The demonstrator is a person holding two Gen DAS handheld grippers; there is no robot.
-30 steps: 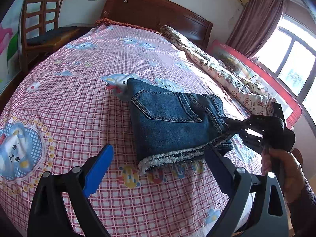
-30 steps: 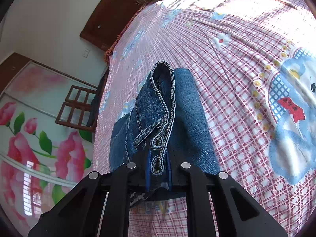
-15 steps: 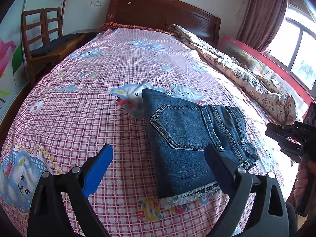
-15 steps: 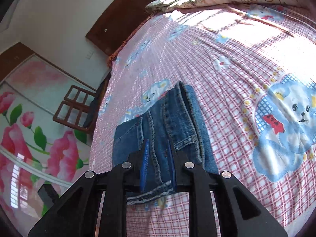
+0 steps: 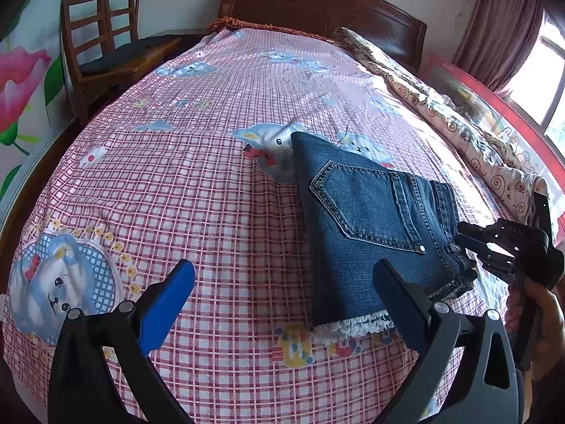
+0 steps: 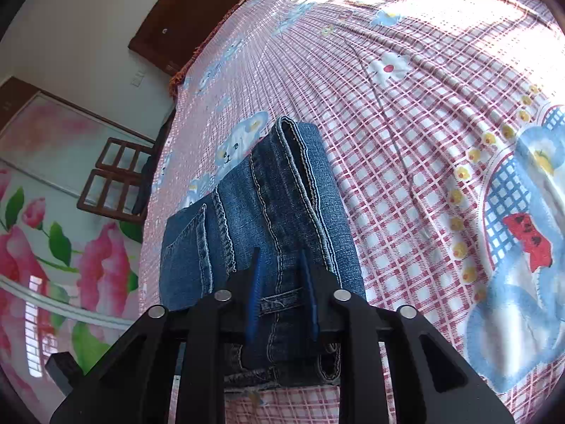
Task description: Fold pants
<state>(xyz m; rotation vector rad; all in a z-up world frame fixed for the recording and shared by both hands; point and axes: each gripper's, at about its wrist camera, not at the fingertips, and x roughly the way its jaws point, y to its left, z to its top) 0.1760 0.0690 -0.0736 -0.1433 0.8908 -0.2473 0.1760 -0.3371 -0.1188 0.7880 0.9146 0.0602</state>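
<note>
The blue denim pants (image 5: 370, 222) lie folded into a compact rectangle on the pink checked bedsheet (image 5: 212, 194), back pocket up, frayed hem toward me. They also show in the right wrist view (image 6: 279, 212). My left gripper (image 5: 282, 282) is open and empty, hovering above the sheet just left of the pants' near edge. My right gripper (image 6: 280, 265) is slightly open and empty over the waistband end; in the left wrist view it (image 5: 469, 243) sits at the pants' right edge, apart from the cloth.
A rolled floral quilt (image 5: 441, 106) lies along the bed's right side. A wooden headboard (image 5: 317, 3) stands at the far end. A wooden chair (image 5: 106, 42) stands left of the bed. A window (image 5: 543, 81) is at right.
My right gripper let go of the pants' waistband and opened a little; the pants dropped flat on the bed. My left gripper pulled back and rose slightly, staying open.
</note>
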